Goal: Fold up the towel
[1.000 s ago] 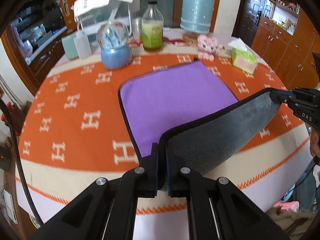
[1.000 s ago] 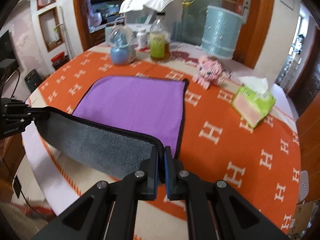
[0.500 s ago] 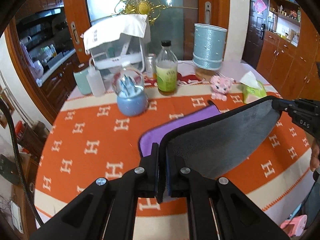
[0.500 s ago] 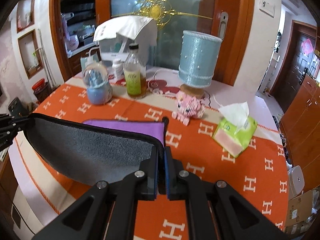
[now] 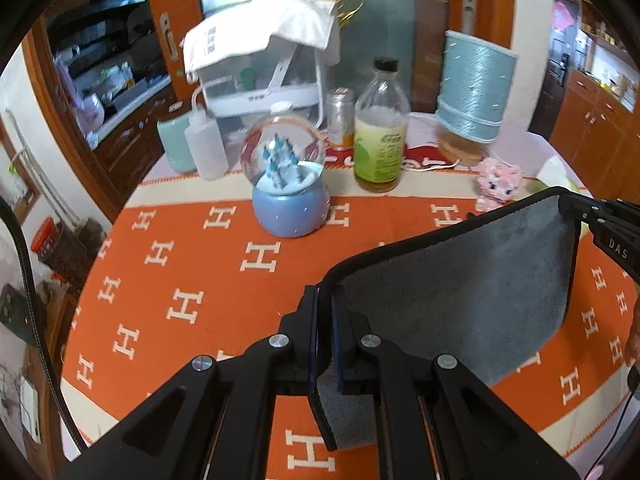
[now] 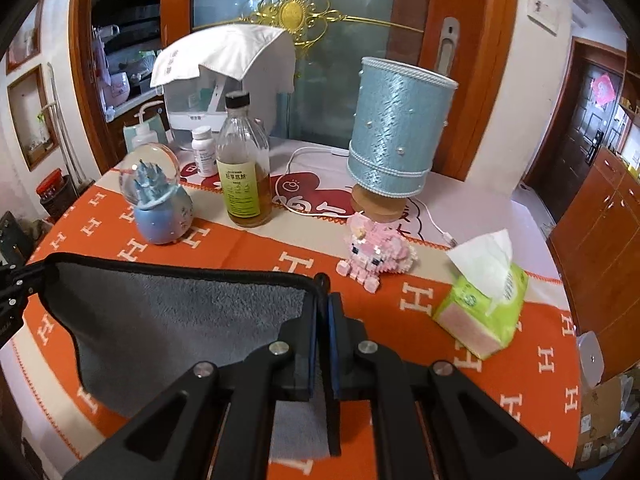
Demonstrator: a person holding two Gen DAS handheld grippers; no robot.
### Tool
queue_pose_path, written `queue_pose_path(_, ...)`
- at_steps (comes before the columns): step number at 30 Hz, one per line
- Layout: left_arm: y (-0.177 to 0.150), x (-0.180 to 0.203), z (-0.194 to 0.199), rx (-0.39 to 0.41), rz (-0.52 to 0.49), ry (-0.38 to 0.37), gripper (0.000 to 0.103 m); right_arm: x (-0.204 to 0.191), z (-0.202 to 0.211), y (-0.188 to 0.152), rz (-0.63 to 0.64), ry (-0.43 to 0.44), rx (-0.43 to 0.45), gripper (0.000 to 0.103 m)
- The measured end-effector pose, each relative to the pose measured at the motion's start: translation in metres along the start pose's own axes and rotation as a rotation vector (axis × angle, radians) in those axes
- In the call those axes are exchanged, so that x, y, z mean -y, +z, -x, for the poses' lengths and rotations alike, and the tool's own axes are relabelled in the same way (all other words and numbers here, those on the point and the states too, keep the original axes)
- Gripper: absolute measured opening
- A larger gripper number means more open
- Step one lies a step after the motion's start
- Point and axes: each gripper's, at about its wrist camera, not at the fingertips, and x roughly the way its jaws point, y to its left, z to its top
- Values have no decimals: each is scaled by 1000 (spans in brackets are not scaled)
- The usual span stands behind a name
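Observation:
The towel (image 5: 460, 292) has a grey fluffy side with black edging and hangs stretched between both grippers above the orange table. Only its grey side shows now. My left gripper (image 5: 326, 300) is shut on one towel corner. My right gripper (image 6: 322, 296) is shut on the other corner, with the towel (image 6: 180, 320) spreading to its left. The right gripper also shows at the right edge of the left wrist view (image 5: 580, 212), and the left gripper at the left edge of the right wrist view (image 6: 16, 280).
An orange tablecloth (image 5: 192, 264) with white H marks covers the round table. At the back stand a blue snow globe (image 5: 286, 184), a bottle (image 5: 382, 128), a blue lamp (image 6: 396, 140), a pink brick pig (image 6: 372, 248) and a green tissue pack (image 6: 486, 308).
Both grippers have lifted the towel's near edge up and carried it forward over the table. The purple side that lay flat is now hidden behind the raised grey side.

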Motion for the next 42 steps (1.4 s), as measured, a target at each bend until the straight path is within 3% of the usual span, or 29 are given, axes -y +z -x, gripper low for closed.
queue_pose_path(8, 0, -5, -58, -79, 49, 30, 4, -15, -60, 4, 19, -8, -65, 5)
queue_pose_path(15, -2, 10, -101, -120, 33, 78, 5, -17, -106, -9, 4, -32, -160, 5)
queue_pose_path(17, -1, 11, -108, -127, 42, 91, 6, -16, -116, -13, -6, -29, -187, 9)
queue_pose_path(19, -1, 11, -114, -146, 62, 99, 17, -13, -122, -14, -27, -30, -206, 15)
queue_pose_path(21, -2, 11, -114, -150, 74, 96, 57, -9, -124, -15, -67, -12, -214, 24)
queue_pose_path(23, -2, 12, -107, -119, 75, 101, 74, -6, -121, -17, -95, 1, -209, 37)
queue_pose_path(25, -2, 14, -100, -100, 69, 101, 78, -4, -114, -18, -101, 2, -192, 42)
queue_pose_path(31, -2, 26, -85, -97, 65, 66, 89, -5, -96, -16, -90, -9, -159, 43)
queue_pose_path(35, -3, 34, -76, -96, 66, 33, 102, -8, -83, -14, -88, -6, -138, 43)
queue_pose_path(42, -4, 45, -46, -59, 41, 5, 102, -8, -60, -14, -112, -31, -116, 50)
